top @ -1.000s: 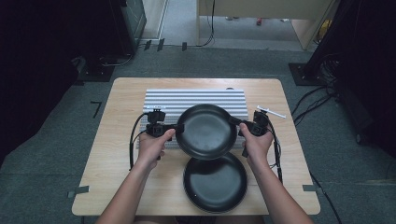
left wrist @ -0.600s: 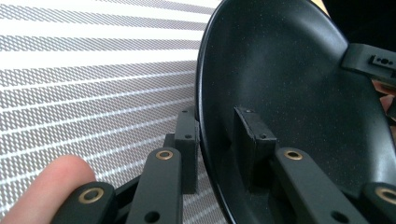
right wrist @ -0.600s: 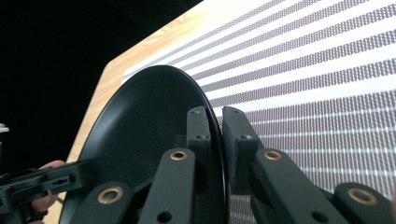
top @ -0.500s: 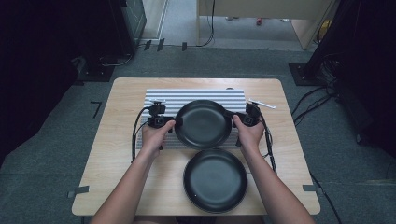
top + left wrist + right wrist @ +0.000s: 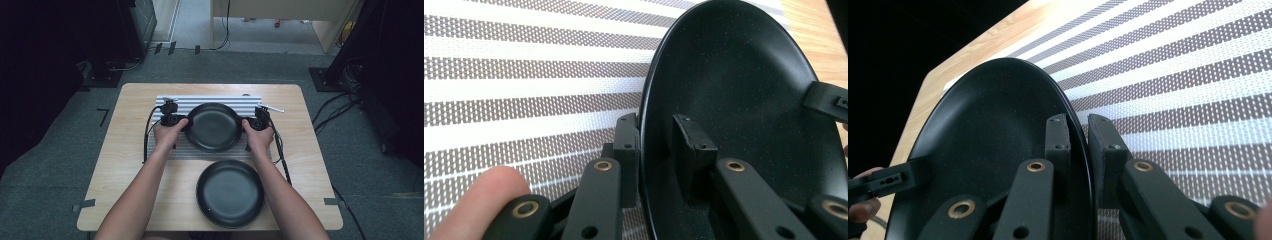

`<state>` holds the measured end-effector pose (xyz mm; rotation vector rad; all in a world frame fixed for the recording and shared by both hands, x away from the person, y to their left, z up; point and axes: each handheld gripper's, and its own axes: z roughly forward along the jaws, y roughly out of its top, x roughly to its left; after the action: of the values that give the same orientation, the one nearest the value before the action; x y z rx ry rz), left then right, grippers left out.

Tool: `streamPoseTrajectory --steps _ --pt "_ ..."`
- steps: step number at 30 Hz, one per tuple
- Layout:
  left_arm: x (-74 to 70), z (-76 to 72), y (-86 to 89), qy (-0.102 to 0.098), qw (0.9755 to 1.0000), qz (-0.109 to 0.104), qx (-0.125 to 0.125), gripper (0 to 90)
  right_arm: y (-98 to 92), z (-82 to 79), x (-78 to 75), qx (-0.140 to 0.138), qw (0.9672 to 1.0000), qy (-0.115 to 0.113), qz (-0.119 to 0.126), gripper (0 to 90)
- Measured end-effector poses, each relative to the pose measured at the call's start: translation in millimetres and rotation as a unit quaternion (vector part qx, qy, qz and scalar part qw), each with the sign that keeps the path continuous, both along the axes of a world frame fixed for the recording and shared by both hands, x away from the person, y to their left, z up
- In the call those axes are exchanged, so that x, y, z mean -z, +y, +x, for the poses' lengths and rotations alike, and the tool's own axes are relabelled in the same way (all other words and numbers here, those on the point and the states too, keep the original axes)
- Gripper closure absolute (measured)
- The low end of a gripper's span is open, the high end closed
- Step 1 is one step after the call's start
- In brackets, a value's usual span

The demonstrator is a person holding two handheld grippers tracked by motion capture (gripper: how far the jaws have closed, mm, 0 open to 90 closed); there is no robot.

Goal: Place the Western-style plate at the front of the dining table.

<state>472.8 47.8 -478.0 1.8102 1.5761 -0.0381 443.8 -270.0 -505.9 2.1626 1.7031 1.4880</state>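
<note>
The bench (image 5: 125, 165) carries a striped mat (image 5: 165, 102) at its far half, and the work in hand is a black plate (image 5: 212, 126) held over that mat by both grippers at once. The left gripper (image 5: 173, 120) has its fingers (image 5: 626, 150) clamped on the plate's left rim, one inside the bowl and one outside. The right gripper (image 5: 256, 122) grips the opposite rim the same way, its fingers (image 5: 1057, 145) pinching the edge. In both gripper views the plate tilts above the mat, so I judge it is lifted or barely grounded, not yet set down and let go. What seems left: lower it flat on the mat and open both grips.

A second plate (image 5: 230, 193) lies on bare wood just nearer the person, close to the held one but apart from it. A small pale tool (image 5: 270, 107) rests at the mat's far right corner, clear of the plate's path. Nothing blocks the mat.
</note>
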Motion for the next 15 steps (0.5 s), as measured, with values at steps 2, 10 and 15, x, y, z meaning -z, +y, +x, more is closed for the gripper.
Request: streamPoseTrajectory --steps 2,10,15 --pt "1.7 2.1 -0.9 0.003 1.0000 0.002 -0.001 73.8 0.0 1.4 2.4 0.005 1.0000 0.002 0.003 80.0" --pt "11.7 14.0 -1.9 0.005 0.9997 -0.001 -0.022 74.0 1.6 6.4 13.4 0.023 0.9997 0.003 0.002 80.9" --pt "18.4 16.7 -1.7 0.011 0.9994 0.000 -0.031 72.6 4.5 7.1 16.2 0.029 0.9996 0.002 0.001 81.7"
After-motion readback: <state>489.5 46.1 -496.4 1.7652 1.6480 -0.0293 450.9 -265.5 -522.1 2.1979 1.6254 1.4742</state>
